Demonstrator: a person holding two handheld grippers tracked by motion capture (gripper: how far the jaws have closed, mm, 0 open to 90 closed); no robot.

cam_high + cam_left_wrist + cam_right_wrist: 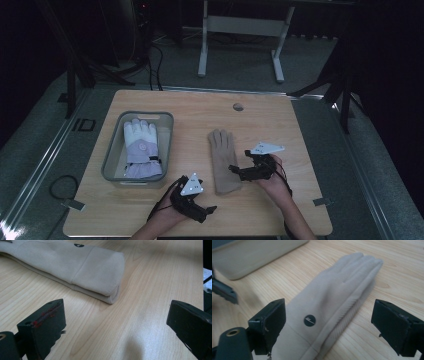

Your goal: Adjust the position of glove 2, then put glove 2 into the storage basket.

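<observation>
A beige glove [223,160] lies flat on the wooden table [280,125], fingers pointing away from me. My right gripper [236,170] stands open just right of its cuff end. In the right gripper view the glove [332,297], with its small round dark logo, lies between the wide black jaws of that gripper [329,325], and the pads do not press on it. My left gripper [209,210] rests near the table's front edge, below the cuff. Seen from the left gripper, whose jaws [117,327] are open and hold nothing, the glove's cuff [95,272] lies ahead.
A grey basket [111,150] at the table's left holds a white and lavender ski glove [141,147]. A small round hole [238,106] sits near the far edge. The basket's wall [249,257] lies beyond the beige glove. A white table frame [240,25] stands on the floor behind.
</observation>
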